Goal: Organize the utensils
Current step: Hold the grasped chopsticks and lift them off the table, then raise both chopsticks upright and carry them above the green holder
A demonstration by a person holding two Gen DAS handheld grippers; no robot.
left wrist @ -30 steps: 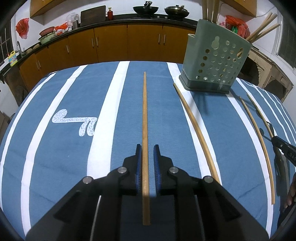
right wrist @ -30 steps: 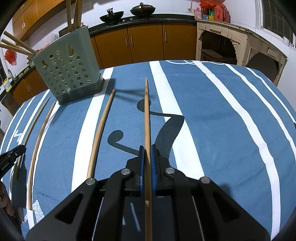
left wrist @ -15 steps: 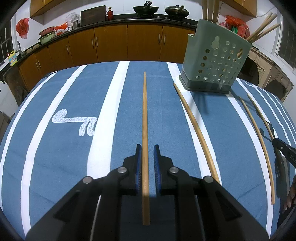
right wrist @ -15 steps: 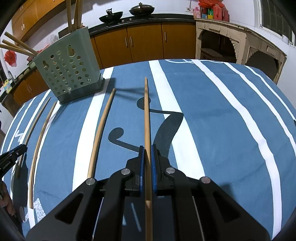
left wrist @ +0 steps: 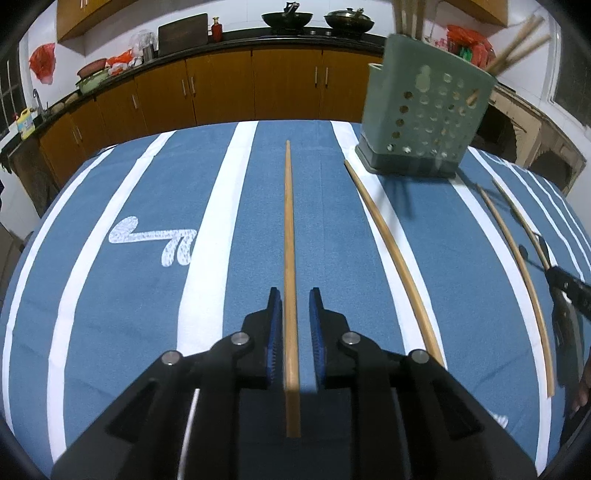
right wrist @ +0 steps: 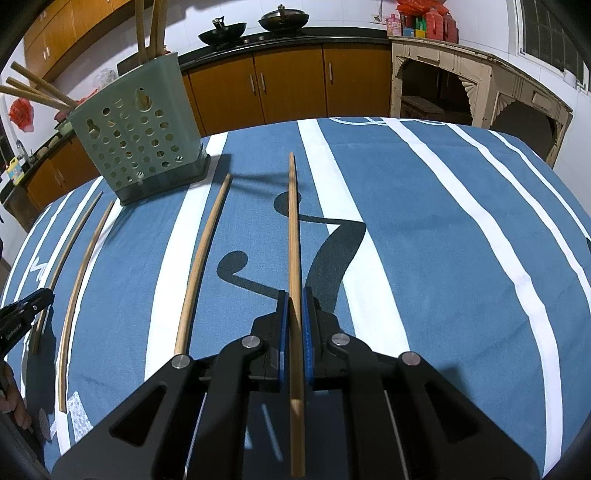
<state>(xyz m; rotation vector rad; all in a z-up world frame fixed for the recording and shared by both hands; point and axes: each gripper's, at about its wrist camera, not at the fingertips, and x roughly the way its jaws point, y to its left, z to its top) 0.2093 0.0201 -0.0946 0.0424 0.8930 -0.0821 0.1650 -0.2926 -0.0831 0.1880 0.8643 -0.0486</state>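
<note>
Home kitchen: wooden cabinets [left wrist: 221, 92], woks [left wrist: 286, 18] on black countertop [right wrist: 295, 35] beyond the jaws, striped tablecloth [left wrist: 110, 295] underneath.

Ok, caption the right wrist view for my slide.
Right gripper shut on a long wooden chopstick above the blue striped tablecloth.

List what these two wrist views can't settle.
- Left view: holder blurred; stick count inside unreadable, tops cut by the frame edge.
- Left view: right tongs cut by the edge; grip unseen there.
- Right view: left tongs cut by the edge, tips hidden.
- Right view: chopstick rear end runs out of frame.
</note>
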